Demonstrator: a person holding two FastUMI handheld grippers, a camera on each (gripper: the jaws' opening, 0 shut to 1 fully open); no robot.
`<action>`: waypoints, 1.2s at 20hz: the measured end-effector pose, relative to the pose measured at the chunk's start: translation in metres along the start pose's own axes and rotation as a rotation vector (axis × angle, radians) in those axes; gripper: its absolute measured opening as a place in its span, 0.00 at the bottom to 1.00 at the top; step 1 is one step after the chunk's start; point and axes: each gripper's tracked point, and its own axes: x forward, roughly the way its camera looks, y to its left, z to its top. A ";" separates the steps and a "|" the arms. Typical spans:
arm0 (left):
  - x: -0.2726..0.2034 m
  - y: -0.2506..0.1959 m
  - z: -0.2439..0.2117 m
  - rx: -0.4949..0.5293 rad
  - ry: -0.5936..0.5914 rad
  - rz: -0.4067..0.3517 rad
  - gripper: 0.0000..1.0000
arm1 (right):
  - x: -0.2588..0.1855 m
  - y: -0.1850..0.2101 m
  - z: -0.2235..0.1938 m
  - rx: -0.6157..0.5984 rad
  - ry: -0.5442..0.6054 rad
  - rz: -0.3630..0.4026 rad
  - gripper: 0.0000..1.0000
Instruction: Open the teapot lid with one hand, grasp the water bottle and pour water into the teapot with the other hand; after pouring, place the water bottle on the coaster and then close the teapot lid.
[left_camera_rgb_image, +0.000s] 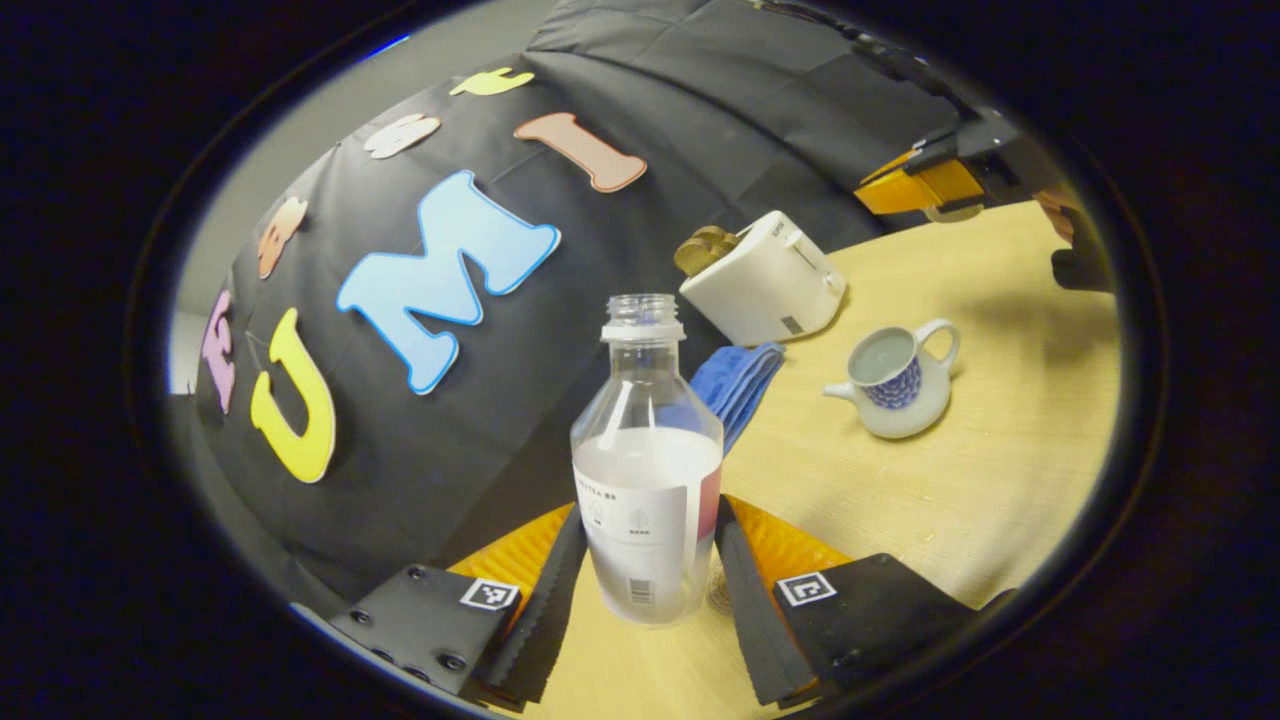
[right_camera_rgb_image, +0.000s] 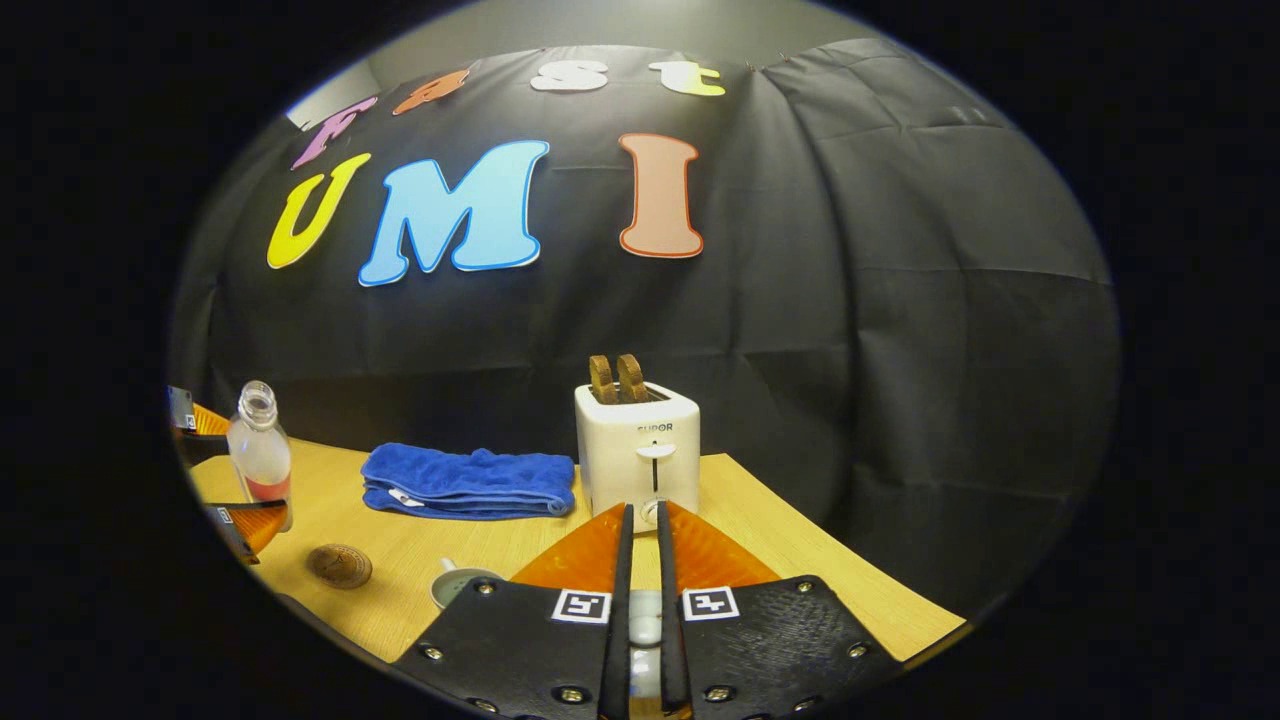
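Wooden table (left_camera_rgb_image: 1000, 480), water bottle (left_camera_rgb_image: 648, 470) clamped in left hand-held gripper (left_camera_rgb_image: 648, 590)

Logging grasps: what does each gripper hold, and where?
Left gripper grips the water bottle by its lower body, at the label. Right gripper pinches the teapot lid, apparently by its knob.

The toaster (right_camera_rgb_image: 640, 455) bore the brand word "SUPOR" on its front. The bottle (left_camera_rgb_image: 648, 480) carried a label whose print was too small to read.

Left gripper (left_camera_rgb_image: 648, 590) clamped, right gripper (right_camera_rgb_image: 640, 610) apparently pinched.
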 end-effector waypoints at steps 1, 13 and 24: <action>0.001 -0.001 0.004 0.033 -0.003 0.006 0.84 | 0.000 0.001 0.000 0.011 0.002 0.006 0.12; 0.033 -0.009 0.028 0.490 0.000 0.021 0.84 | -0.003 -0.016 -0.002 0.088 0.024 -0.014 0.12; 0.050 -0.024 0.036 0.942 0.038 -0.015 0.84 | -0.002 -0.018 -0.005 0.133 0.043 -0.011 0.12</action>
